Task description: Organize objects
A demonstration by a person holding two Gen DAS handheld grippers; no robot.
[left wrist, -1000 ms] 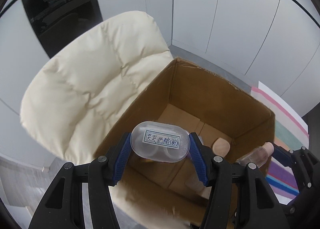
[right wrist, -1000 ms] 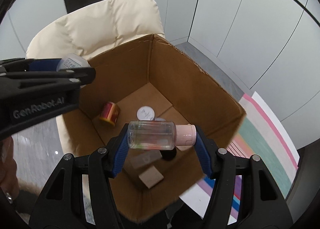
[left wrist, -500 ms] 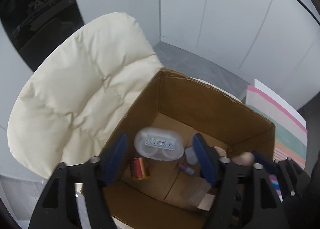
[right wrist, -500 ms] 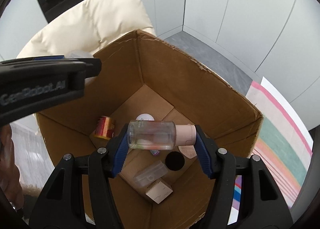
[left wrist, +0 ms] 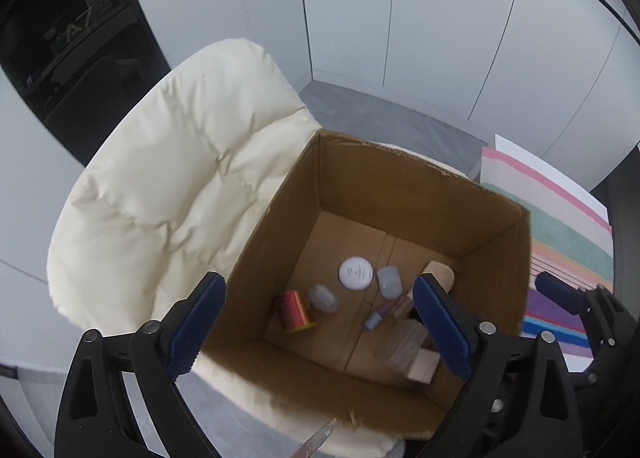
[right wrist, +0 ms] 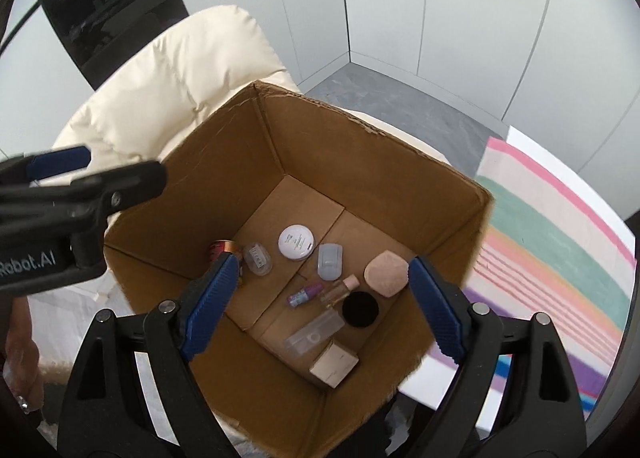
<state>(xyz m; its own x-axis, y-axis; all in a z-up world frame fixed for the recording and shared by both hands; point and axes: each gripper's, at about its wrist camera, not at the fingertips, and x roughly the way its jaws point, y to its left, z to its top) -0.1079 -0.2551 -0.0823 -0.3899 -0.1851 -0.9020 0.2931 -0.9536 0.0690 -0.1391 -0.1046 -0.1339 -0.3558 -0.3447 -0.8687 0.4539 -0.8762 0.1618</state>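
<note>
An open cardboard box (left wrist: 400, 185) (right wrist: 320, 145) stands on a cream chair. My left gripper (left wrist: 319, 286) hovers over it, its jaws opening wide with nothing between them. The labelled clear oval case (left wrist: 323, 298) (right wrist: 258, 258) lies on the box floor beside a red can (left wrist: 294, 310). My right gripper (right wrist: 323, 264) is also above the box, jaws opening and empty. The clear bottle with a pink cap (right wrist: 339, 292) lies on the floor below it. From the right wrist view the left gripper (right wrist: 92, 173) shows at the left edge.
Also in the box are a white round jar (right wrist: 296, 242), a blue-grey case (right wrist: 330, 261), a pink puff (right wrist: 386, 273), a black lid (right wrist: 360, 310) and a small carton (right wrist: 334, 362). A striped rug (right wrist: 560, 242) lies to the right. The padded chair back (left wrist: 180, 177) rises on the left.
Both grippers have opened. The clear oval case dropped from the left gripper and the pink-capped bottle dropped from the right gripper; both now lie on the box floor.
</note>
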